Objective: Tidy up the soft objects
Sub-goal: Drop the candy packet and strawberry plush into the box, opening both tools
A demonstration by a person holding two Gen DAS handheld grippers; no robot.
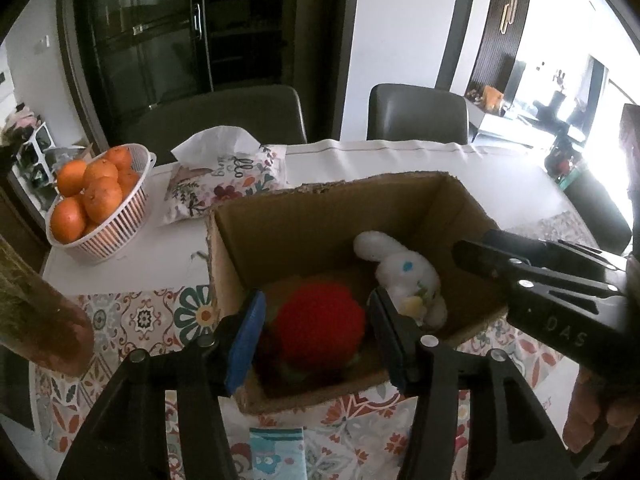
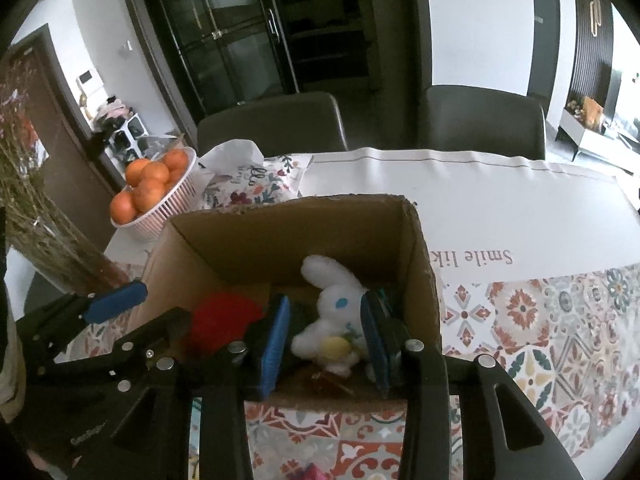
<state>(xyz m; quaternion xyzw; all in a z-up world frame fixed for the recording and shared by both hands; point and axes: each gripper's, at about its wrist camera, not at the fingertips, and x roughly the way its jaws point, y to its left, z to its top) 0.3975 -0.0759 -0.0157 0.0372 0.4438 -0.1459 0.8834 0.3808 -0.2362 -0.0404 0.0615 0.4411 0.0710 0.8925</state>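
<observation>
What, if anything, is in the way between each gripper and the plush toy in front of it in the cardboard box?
Nothing visible. The left gripper straddles the red plush and the right gripper straddles the white bunny, both already inside the open-topped cardboard box.

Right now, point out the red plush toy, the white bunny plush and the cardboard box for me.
red plush toy [image 1: 318, 322]: left wrist view, middle of its fuzzy red body.
white bunny plush [image 2: 340, 300]: right wrist view, its face by the blue eye.
cardboard box [image 2: 280, 236]: right wrist view, inside of the far wall.
</observation>
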